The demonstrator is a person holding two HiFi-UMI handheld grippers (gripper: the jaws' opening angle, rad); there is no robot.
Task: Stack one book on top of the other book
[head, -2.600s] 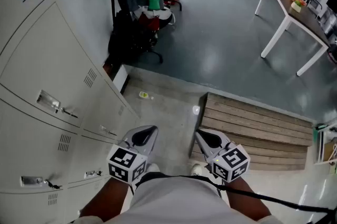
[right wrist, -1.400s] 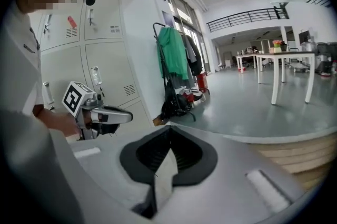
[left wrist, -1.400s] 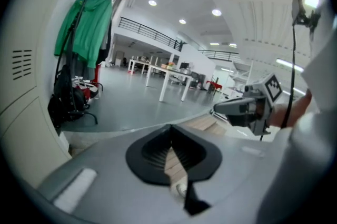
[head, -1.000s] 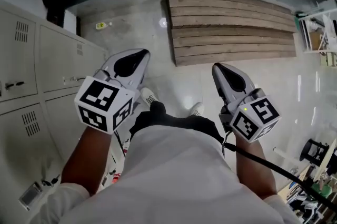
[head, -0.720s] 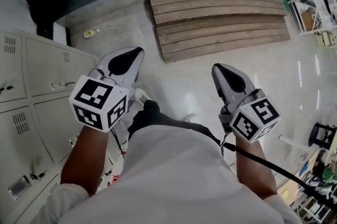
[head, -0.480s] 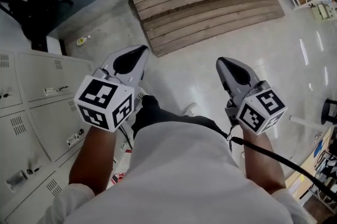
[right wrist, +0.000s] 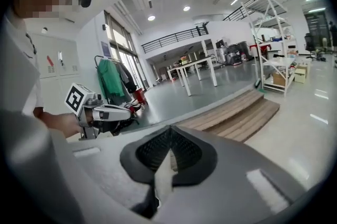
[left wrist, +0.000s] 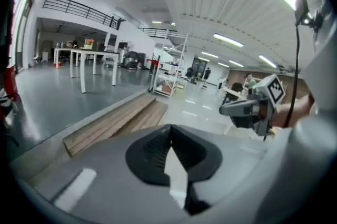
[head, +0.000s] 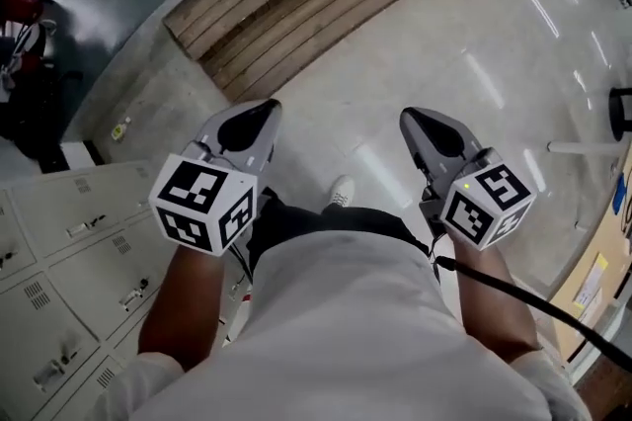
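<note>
The person stands on a glossy pale floor [head: 474, 63], between a bank of pale grey metal lockers [head: 59, 241] and a low slatted wooden platform [head: 296, 4], with both tongs held out in front of the body. The left gripper [head: 259, 109], grey with a black-and-white marker cube, has its jaws pressed together on nothing. The right gripper [head: 415, 119] is likewise closed and empty. I'd guess they are shut simply for carrying. Neither book shows in any view, so stacking hasn't begun; the books must be reached first.
</note>
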